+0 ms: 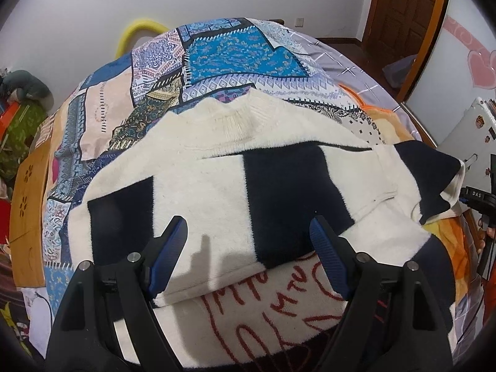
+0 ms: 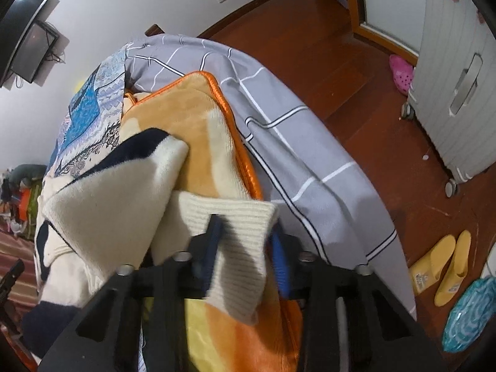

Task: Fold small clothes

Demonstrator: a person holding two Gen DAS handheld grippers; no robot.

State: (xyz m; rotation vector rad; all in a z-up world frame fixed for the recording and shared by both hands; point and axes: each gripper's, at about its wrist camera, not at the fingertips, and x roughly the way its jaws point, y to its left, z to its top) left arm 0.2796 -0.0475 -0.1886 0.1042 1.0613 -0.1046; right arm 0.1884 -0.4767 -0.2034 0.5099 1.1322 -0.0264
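A small cream sweater with navy blocks (image 1: 217, 167) lies on the bed, its left sleeve folded across the body, neck away from me. My left gripper (image 1: 248, 235) hovers just above its lower part, jaws wide open and empty. Red lettering (image 1: 272, 307) shows on the sweater's front near the hem. In the right wrist view my right gripper (image 2: 246, 226) is shut on the ribbed cream cuff (image 2: 235, 217) of the right sleeve (image 2: 117, 186), holding it at the bed's right side over an orange blanket (image 2: 198, 142).
A patterned blue quilt (image 1: 217, 52) covers the bed, with a grey checked sheet (image 2: 297, 142) draped over its right edge. On the wood floor are a white suitcase (image 2: 458, 86), yellow slippers (image 2: 443, 269) and a pink shoe (image 2: 401, 73). A wooden door (image 1: 403, 9) stands at the back.
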